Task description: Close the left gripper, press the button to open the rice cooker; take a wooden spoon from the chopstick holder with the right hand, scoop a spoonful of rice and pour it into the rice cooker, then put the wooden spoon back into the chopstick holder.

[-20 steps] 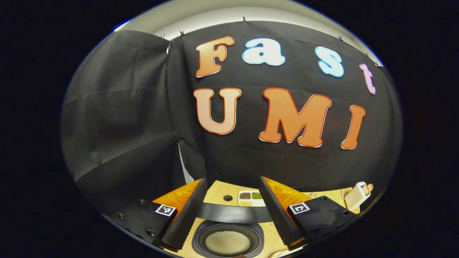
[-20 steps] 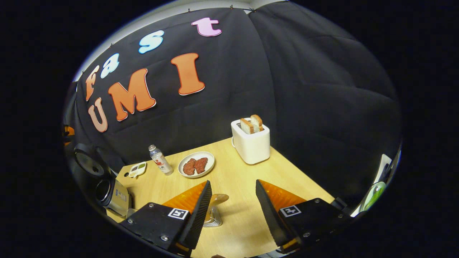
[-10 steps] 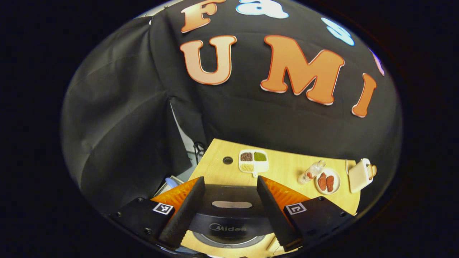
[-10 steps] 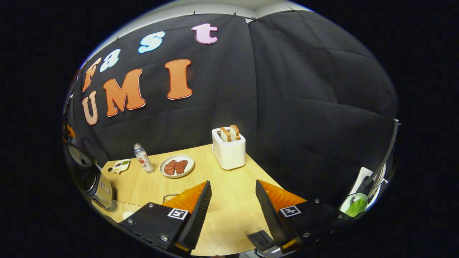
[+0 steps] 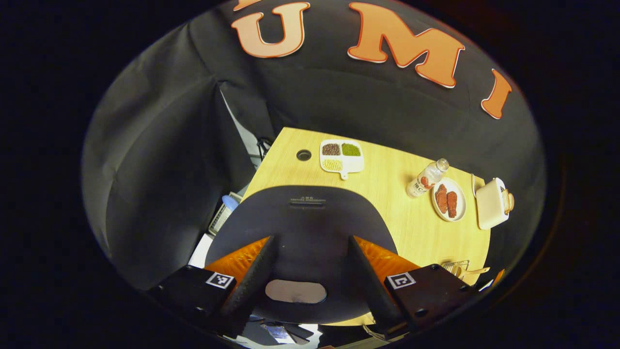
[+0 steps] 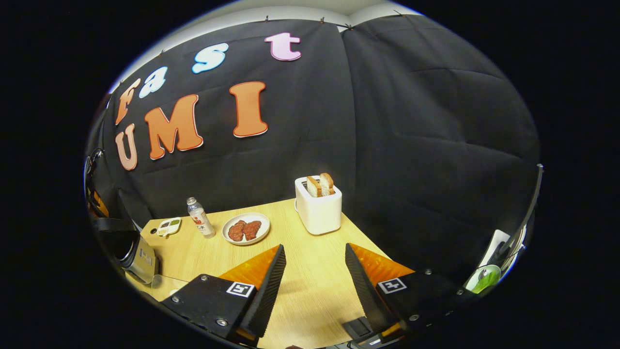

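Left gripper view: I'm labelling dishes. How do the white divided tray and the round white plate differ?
The white divided tray is squarish with a handle tab; the round white plate has none. The tray holds brown, green and pale grains; the plate holds two reddish slices. Both lie on the wooden table.

Desk (image 6: 315, 286) carrying one rice cooker (image 5: 310, 228), one toaster (image 6: 318, 206) holding two bread slices (image 6: 319, 185), one bottle (image 6: 200, 217), one plate (image 6: 246, 229) bearing two meat pieces (image 6: 244, 230)

bottle (image 6: 200, 224) left of plate (image 6: 245, 229) | toaster (image 6: 318, 205) right | all on table (image 6: 310, 281)
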A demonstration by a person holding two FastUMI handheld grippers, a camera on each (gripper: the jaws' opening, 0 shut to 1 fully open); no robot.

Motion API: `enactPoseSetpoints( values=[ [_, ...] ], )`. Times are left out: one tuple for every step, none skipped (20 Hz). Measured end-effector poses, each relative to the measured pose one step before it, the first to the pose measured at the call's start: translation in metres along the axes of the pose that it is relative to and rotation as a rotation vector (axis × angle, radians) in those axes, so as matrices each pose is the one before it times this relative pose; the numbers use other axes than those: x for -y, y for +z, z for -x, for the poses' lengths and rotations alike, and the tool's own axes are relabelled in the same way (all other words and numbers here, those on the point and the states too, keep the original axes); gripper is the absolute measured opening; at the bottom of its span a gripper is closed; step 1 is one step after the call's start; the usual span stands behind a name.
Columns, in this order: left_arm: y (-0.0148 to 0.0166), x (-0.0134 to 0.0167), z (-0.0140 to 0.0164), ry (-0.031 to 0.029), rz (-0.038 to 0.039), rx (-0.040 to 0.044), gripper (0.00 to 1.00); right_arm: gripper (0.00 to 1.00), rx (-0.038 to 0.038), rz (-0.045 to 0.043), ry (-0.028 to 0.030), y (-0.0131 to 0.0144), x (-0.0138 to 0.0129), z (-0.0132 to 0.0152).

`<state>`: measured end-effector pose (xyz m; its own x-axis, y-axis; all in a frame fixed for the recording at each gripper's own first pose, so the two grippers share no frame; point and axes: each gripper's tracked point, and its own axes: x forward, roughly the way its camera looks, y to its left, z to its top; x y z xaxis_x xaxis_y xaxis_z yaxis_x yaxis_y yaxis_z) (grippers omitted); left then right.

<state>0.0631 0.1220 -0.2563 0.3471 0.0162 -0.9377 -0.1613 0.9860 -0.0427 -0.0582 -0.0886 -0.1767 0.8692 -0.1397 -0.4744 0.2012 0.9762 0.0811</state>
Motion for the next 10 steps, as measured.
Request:
enactPoseSetpoints(
  values=[
    [-0.01205,0.0008,-0.00414,0.0042,-0.00372,-0.03003,0.99,0.78,-0.00044,0.00252,0.00979,0.00135,-0.00261,0.00092],
    [-0.00899,0.00194,-0.00665,0.00033,-0.00038,-0.02999,0.99,0.78,0.00093,-0.00236,0.01291,0.00123,-0.0048,-0.00022],
    [-0.0086,0.00057,-0.00504,-0.00108,0.00828,-0.03217,0.98,0.78,-0.00079,-0.00181,0.00905,0.00036,-0.00427,-0.00098],
    [-0.00721,0.00049,-0.00719,-0.00374,0.00817,-0.03909,0.99,0.78,-0.00105,0.00026,0.00681,0.00009,-0.00328,-0.00153],
    [-0.00634,-0.00153,-0.0098,-0.00252,0.01439,-0.03634,0.99,0.78,-0.0017,0.00382,0.00427,-0.00043,-0.00174,-0.00089],
    [-0.00647,-0.00173,-0.00662,0.00106,0.01324,-0.0429,0.99,0.78,-0.00096,0.0068,0.00194,0.00046,-0.00213,-0.00043],
    [-0.00544,-0.00234,-0.00596,0.001,0.01479,-0.04406,0.99,0.78,-0.00096,0.00308,0.00199,0.00041,-0.00111,-0.00031],
    [-0.00398,-0.00078,-0.00428,0.00054,0.01629,-0.03695,0.98,0.78,0.0001,0.00206,0.0039,0.00073,-0.00392,-0.00037],
    [0.00372,-0.00048,-0.00179,-0.0008,-0.0005,-0.00053,0.98,0.78,-0.0015,0.00434,0.00212,-0.00015,-0.00207,0.00021],
    [0.00002,-0.00051,-0.0021,0.00125,-0.00875,-0.01188,1.0,0.78,-0.00334,0.00657,-0.0012,-0.00162,-0.00085,-0.00044]
  ],
)
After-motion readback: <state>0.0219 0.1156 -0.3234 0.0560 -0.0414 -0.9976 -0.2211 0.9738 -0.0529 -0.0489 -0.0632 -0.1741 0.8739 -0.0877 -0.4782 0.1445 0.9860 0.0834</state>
